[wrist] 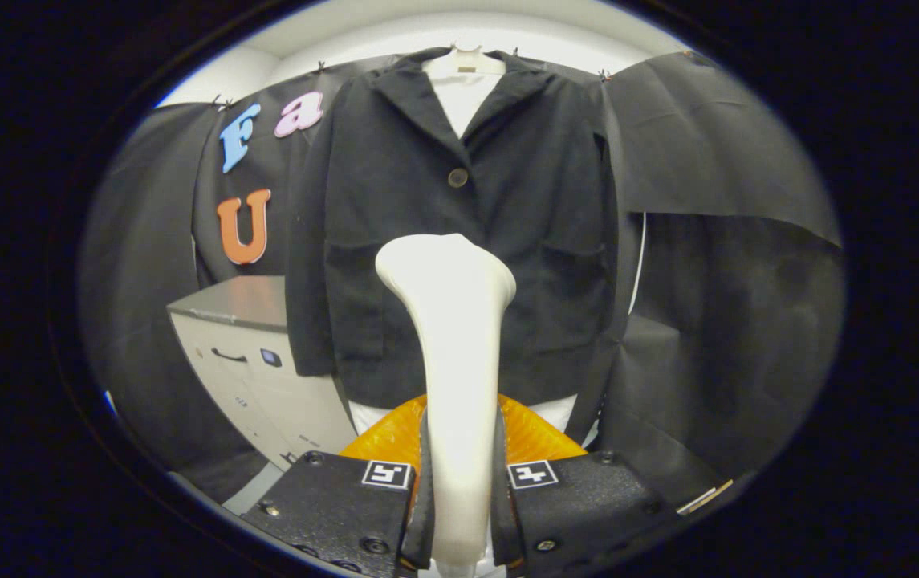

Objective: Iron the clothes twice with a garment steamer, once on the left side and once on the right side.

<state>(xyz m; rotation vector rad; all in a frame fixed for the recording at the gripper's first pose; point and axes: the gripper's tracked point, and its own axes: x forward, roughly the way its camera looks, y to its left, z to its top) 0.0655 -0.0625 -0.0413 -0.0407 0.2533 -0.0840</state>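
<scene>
A black jacket (459, 233) hangs on a white hanger (463, 63) against the booth wall, facing me, over a white garment that shows at the collar and below the hem. My gripper (459, 449) is shut on the white handle of the garment steamer (451, 337). The steamer stands upright between my fingers, and its wide head sits in front of the jacket's lower middle, below the single button (457, 177). I cannot tell whether the head touches the cloth.
A grey-topped white cabinet (254, 353) with a drawer handle stands to the left of the jacket, low down. An orange ribbed object (535, 437) lies just beyond my fingers, below the jacket's hem. Black cloth hangs on both sides.
</scene>
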